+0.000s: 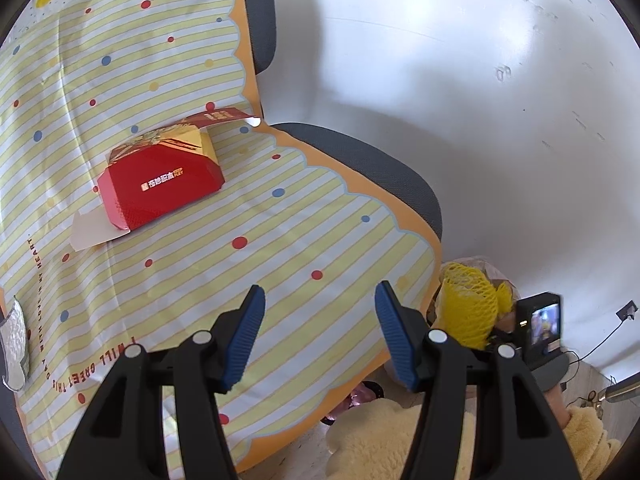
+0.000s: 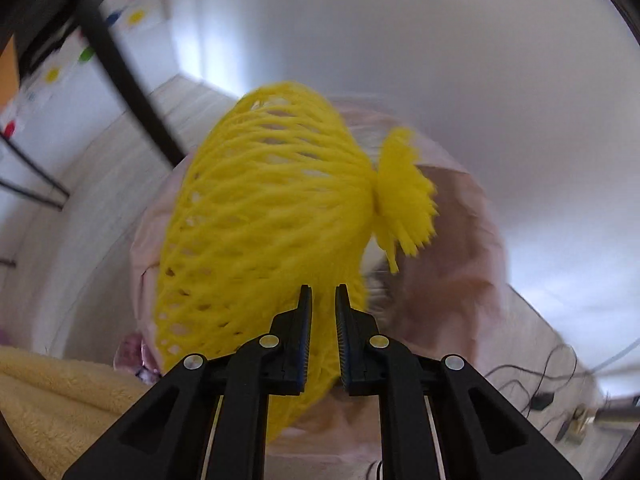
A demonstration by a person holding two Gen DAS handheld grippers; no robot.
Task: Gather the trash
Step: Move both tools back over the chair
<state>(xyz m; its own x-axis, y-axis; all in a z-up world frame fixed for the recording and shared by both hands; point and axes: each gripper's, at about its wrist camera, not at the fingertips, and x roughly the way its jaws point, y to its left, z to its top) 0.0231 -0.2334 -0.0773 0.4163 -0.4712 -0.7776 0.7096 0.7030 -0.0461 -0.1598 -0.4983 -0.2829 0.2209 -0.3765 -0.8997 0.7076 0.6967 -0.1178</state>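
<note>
Trash: yellow foam fruit net (image 2: 264, 216) pinched at its lower edge by the right tool (image 2: 323, 300), hanging over a pink bag (image 2: 452, 240), likely for dropping in.
Left tool (image 1: 320, 304): jaws wide, empty, above the cloth-covered chair (image 1: 360, 152).
Red carton (image 1: 160, 188): on the seat, seemingly next.

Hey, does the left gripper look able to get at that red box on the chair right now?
Probably yes. The left gripper is open and empty, and the red box lies ahead of it on the striped cloth with nothing in between.
</note>
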